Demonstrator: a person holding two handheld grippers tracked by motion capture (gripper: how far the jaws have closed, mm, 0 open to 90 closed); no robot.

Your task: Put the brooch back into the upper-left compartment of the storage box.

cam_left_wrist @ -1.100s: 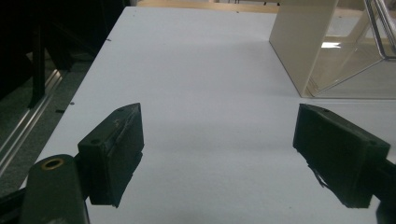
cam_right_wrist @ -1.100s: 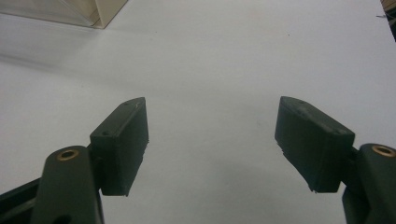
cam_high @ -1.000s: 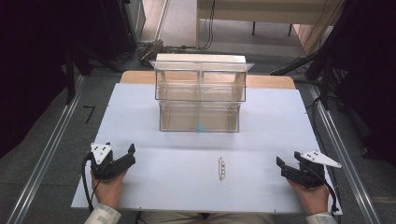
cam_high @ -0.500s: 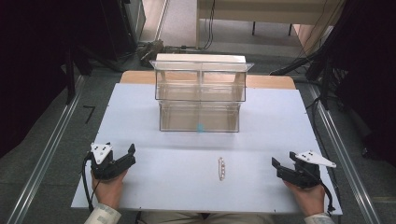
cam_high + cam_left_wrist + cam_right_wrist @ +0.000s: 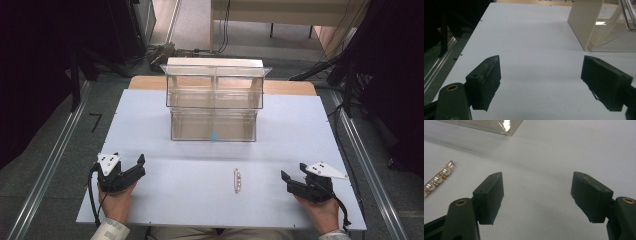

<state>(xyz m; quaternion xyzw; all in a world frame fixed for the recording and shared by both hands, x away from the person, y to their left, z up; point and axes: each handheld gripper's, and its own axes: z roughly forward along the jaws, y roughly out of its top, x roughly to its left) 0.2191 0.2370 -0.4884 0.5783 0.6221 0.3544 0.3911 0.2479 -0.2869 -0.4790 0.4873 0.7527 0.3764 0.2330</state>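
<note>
A short strip of pearls with gold links (image 5: 238, 180) lies on the white table (image 5: 165, 210), near its front edge and right of centre. In the right gripper view the pearl strip (image 5: 439, 178) lies left of the left jaw. My right gripper (image 5: 292, 171) rests on the table to the right of the strip, open and holding nothing, jaws wide apart (image 5: 537, 176). My left gripper (image 5: 139, 167) sits at the front left, also open and holding nothing (image 5: 541, 62). A clear two-tier plastic organizer (image 5: 214, 102) stands at the middle back.
A small blue spot (image 5: 214, 136) shows at the organizer's lower front. The organizer's side wall (image 5: 599, 27) is ahead and right of the left jaws; its corner (image 5: 499, 125) is far ahead of the right jaws. Metal rails and dark floor flank the table.
My right gripper has slid a little to the left, toward the pearl strip. The left gripper and the strip have stayed put.
</note>
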